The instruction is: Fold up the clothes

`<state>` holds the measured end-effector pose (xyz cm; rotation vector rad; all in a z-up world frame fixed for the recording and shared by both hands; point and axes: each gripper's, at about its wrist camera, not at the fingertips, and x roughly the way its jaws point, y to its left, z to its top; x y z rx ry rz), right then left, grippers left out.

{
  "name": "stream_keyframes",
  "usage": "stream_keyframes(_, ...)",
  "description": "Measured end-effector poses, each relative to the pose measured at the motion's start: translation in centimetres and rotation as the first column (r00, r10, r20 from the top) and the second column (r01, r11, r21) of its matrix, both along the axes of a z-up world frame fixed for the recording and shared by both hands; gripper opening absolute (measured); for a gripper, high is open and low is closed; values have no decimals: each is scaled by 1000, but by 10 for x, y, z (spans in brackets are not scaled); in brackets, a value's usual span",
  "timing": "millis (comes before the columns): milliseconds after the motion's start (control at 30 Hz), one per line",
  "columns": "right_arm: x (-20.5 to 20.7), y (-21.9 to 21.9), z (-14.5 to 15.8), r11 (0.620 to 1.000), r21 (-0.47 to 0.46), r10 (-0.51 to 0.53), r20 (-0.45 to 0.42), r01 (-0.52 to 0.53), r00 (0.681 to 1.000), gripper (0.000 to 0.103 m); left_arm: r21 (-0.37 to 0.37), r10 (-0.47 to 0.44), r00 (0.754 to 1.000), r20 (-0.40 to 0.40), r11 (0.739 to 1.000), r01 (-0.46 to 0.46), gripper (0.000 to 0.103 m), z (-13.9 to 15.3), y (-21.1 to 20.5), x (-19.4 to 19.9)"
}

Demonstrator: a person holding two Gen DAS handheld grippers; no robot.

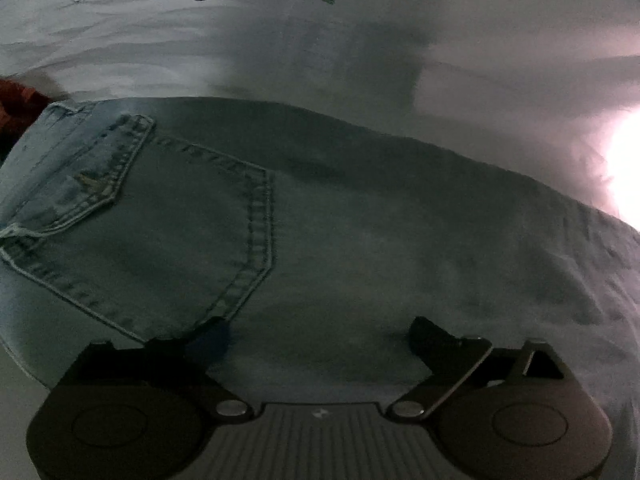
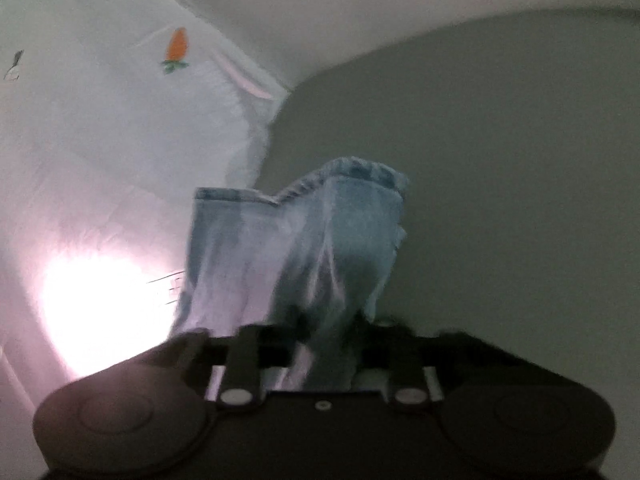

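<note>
Left wrist view looks down on a pair of light blue denim jeans (image 1: 340,220) spread flat across a white bed sheet printed with orange carrots (image 1: 160,52). A stitched back pocket (image 1: 168,240) faces up at the left part of the garment, with the waistband running toward the left edge. The left gripper (image 1: 320,332) sits low over the denim with its jaws spread wide apart; the dark fingertips (image 1: 430,334) rest at or just above the cloth, and nothing is pinched between them. At the far left edge, a dark red piece of fabric (image 1: 20,100) lies beside the waistband. A bright glare washes out the sheet at the right.

Right wrist view is blurred. The right gripper (image 2: 326,334) has its jaws drawn close together on a bunched part of the jeans (image 2: 296,240), and the cloth passes between them. Beyond the jaws, the hemmed leg ends (image 2: 360,172) reach past the edge of the sheet (image 2: 100,140), with a plain grey-green floor (image 2: 500,160) behind them. Strong glare lights the sheet at the lower left.
</note>
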<state>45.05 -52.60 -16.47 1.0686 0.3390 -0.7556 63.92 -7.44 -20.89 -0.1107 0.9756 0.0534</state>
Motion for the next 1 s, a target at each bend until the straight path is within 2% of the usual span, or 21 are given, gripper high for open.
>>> stream_keyframes(67,-1,-1,13,999,-39,26,45,-24,999,7,2,-12,1000,-13,1000,12,98,1,1,3)
stream_keyframes(100,-2,-2,16,998,-54,39,40,-37,998,7,-5,-18,1000,-22,1000,18,98,2,4,4)
stream_keyframes(200,4,-7,-4,998,-32,57,-98,-61,994,8,-25,-29,999,-33,999,29,98,6,11,1)
stream_keyframes(267,2,-5,-12,998,-5,56,-145,-57,988,13,-33,-25,999,-37,999,24,98,11,16,-5)
stream_keyframes(300,-1,-2,-9,999,3,44,-128,-44,991,23,-32,-26,999,-39,999,25,98,13,18,-9)
stream_keyframes(333,-3,1,-4,999,16,34,-98,-33,995,43,-32,-27,999,-40,999,26,98,15,20,-13)
stream_keyframes(400,-9,13,5,998,44,34,9,-35,999,61,-35,-22,999,-27,999,21,98,23,26,-26)
stream_keyframes(467,-12,30,5,995,78,57,97,-64,994,65,-47,-20,1000,-6,999,19,98,29,32,-43)
stream_keyframes(500,-8,37,3,991,98,80,109,-91,991,69,-55,-19,1000,3,998,19,98,32,35,-52)
stream_keyframes(633,8,78,-5,970,157,165,144,-187,976,72,-54,7,1000,11,999,-6,98,43,55,-78)
stream_keyframes(700,16,101,-7,964,174,173,158,-200,972,74,-35,6,1000,10,999,-6,98,47,67,-87)
stream_keyframes(833,29,148,-7,957,174,198,189,-232,962,77,-5,-6,1000,19,1000,7,98,53,91,-97)
stream_keyframes(1000,47,208,-13,925,232,243,245,-300,939,77,1,-58,997,43,998,58,98,59,122,-103)
